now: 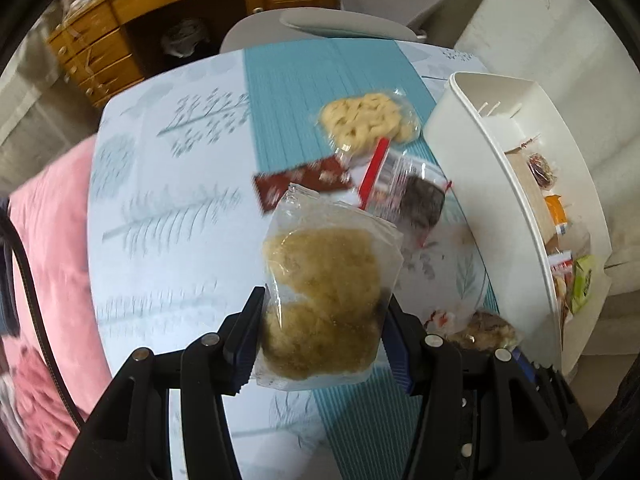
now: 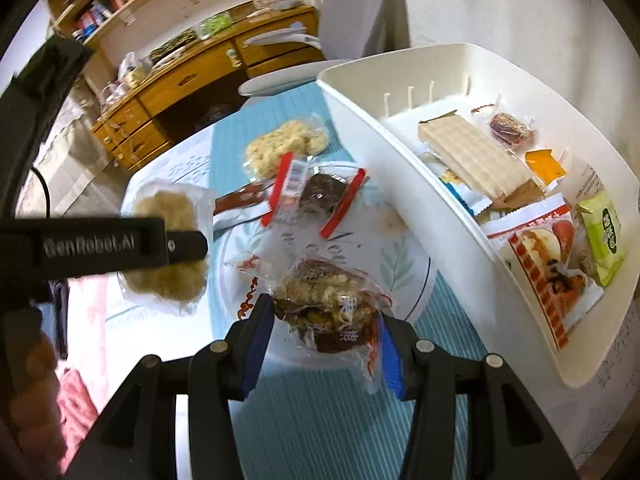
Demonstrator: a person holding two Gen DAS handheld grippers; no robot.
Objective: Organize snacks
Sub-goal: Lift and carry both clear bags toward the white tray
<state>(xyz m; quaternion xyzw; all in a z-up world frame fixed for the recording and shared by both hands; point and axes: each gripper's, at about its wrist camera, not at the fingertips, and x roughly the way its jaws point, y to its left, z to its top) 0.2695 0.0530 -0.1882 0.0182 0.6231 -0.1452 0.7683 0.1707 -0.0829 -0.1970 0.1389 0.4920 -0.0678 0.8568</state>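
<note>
Table [image 1: 168, 208]: covered with a leaf-print cloth and a teal runner; the loose snacks are gathered on the runner near the bin.
Bin [image 2: 404, 184]: a white plastic tub is seen at the right of the table, already holding a long wafer pack, an orange packet, a green packet and a red-and-white pouch. Free room is judged to lie at the near end, so both loads are best lowered there, not dropped from above.
Rice cake bag [image 1: 324, 300]: a clear bag of pale puffed cake is clamped in the left gripper [image 1: 326, 340], raised off the table, apart from the bin. It should be carried over the rim before release.
Nut cake pack [image 2: 332, 312]: a dark, crinkled pack is gripped by the right gripper [image 2: 328, 344], just beside the bin wall. The wrapper tail may be caught on the rim, so it should be lifted clear first.
Remaining snacks: a pale cookie bag [image 2: 284, 144], a red-striped pack [image 2: 316, 192] and a brown sachet [image 2: 240, 202] are left on the runner.
</note>
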